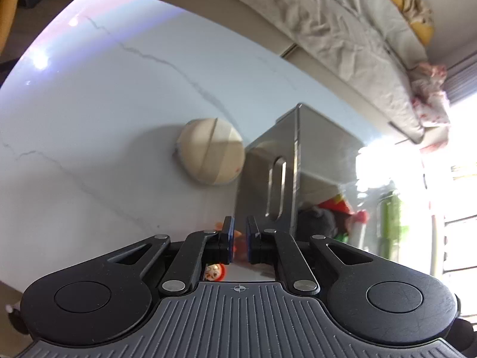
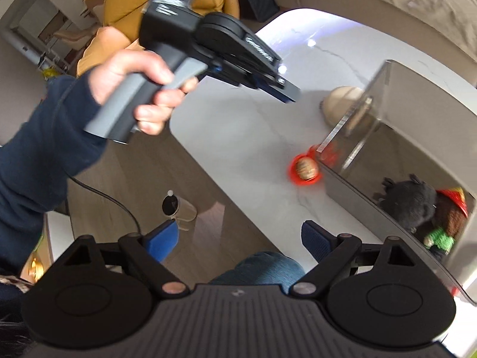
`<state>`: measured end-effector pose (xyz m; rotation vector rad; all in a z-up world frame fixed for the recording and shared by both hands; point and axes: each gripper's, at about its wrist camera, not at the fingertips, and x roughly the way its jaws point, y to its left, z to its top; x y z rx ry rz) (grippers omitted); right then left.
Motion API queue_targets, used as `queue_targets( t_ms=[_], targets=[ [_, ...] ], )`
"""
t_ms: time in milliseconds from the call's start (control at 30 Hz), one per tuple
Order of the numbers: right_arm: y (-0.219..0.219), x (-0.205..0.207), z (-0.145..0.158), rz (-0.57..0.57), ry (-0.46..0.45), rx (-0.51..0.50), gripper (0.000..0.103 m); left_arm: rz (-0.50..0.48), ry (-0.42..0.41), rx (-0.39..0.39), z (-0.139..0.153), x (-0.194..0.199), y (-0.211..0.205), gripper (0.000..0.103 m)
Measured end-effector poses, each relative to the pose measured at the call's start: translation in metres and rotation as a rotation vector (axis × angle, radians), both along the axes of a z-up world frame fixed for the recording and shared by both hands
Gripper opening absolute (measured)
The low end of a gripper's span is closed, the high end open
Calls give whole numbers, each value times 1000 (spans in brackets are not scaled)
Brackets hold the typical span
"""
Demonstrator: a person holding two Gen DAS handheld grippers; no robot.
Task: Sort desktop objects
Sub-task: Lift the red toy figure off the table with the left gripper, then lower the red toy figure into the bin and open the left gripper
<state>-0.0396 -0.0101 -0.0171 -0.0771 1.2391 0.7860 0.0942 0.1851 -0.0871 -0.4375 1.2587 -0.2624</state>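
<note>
One red toy (image 2: 304,169) lies below left gripper (image 1: 238,243) fingers (image 1: 228,238).

A home: rumpled sofa (image 1: 351,41) beside white marble table (image 1: 104,113).

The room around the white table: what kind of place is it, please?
Most likely a living room at home, not a lab. A long sofa under a crumpled cover runs past the marble-look table, and soft toys lie in a clear box on it.

Left tongs (image 1: 238,243) nearly closed with a narrow gap; right tongs (image 2: 238,238) spread wide.
</note>
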Motion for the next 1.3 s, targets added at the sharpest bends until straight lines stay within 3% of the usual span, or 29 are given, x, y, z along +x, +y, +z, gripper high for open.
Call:
queue_targets(
  t_ms=[100,167,233,267,567,700,800,833,933,1133,1300],
  targets=[
    [-12,-4,-6,-21,19,-6,92,-10,67,12,-26,-10,-6,13],
    [-17,-8,-9,-22,22,-12,92,-39,96,12,-44,-20,-11,53],
    [-20,-12,-11,-20,27,-19,92,-81,85,18,-55,-30,-20,79],
    [-20,-12,-12,-21,33,-23,92,-101,79,23,-60,-34,-24,82],
    [-15,-13,-24,-33,63,-38,92,-371,-79,427,-74,-26,-82,82],
    [-16,-14,-29,-39,80,-47,92,-458,-38,461,-90,-24,-95,79],
    [-19,-14,-32,-53,94,-50,92,-488,-5,494,-106,-23,-102,68],
    [-20,-13,-33,-59,99,-49,92,-497,4,507,-110,-23,-104,60],
    [-24,-11,-37,-74,114,-45,92,-497,16,521,-120,-22,-103,57],
    [-34,-8,-43,-107,136,-43,92,-493,6,545,-112,-28,-97,57],
    [-41,-5,-45,-124,143,-34,93,-512,-22,558,-79,-42,-86,57]
  ],
)
